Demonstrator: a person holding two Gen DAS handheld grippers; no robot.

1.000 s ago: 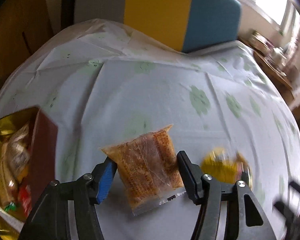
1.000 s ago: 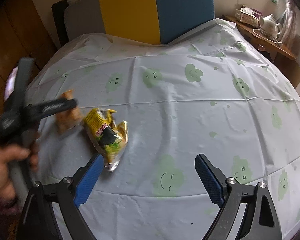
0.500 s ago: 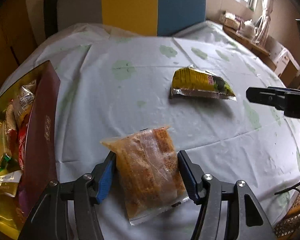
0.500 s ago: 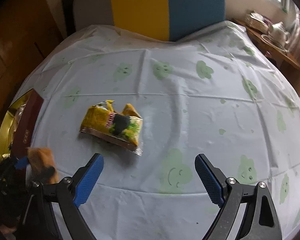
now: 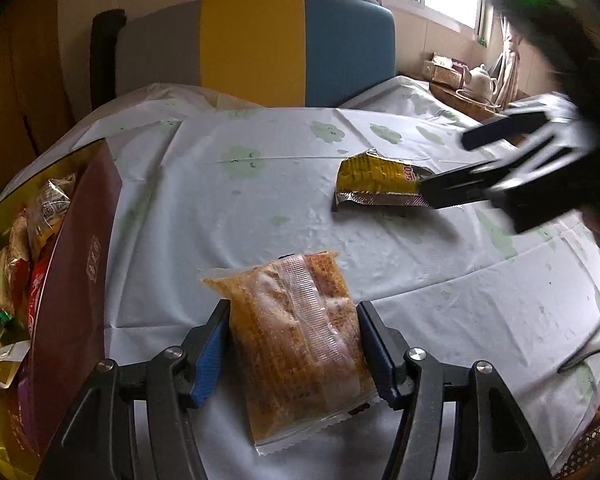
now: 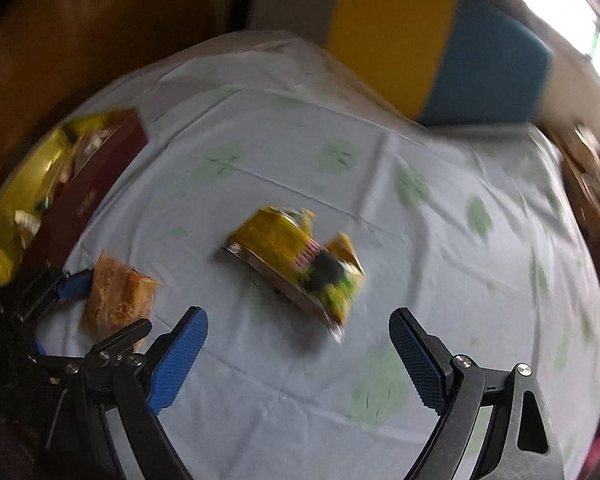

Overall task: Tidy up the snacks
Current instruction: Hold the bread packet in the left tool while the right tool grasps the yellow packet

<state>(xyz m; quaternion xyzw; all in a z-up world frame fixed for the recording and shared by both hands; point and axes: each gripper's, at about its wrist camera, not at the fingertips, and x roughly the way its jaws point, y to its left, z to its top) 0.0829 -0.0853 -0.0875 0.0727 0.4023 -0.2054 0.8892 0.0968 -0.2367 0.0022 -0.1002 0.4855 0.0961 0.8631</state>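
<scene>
My left gripper (image 5: pixel 296 344) is shut on a clear packet of orange-brown crackers (image 5: pixel 296 332), its blue pads pressing both long sides. It holds the packet low over the tablecloth, just right of an open dark red box (image 5: pixel 72 280) with a gold lining and several wrapped snacks inside. A yellow snack packet (image 6: pixel 296 260) lies on the cloth in the middle of the table. My right gripper (image 6: pixel 300 344) hangs open over its near edge, touching nothing. In the right wrist view the cracker packet (image 6: pixel 116 300) and the box (image 6: pixel 92 184) sit at the left.
A white tablecloth (image 5: pixel 260 208) with green cloud faces covers the round table. A grey, yellow and blue chair back (image 5: pixel 252 48) stands behind it. A side table with a teapot (image 5: pixel 480 78) is at the far right. Wooden panelling lines the left.
My left gripper carried the cracker packet leftwards to the box. The right gripper rolled and shifted over the yellow packet, which stayed lying on the cloth.
</scene>
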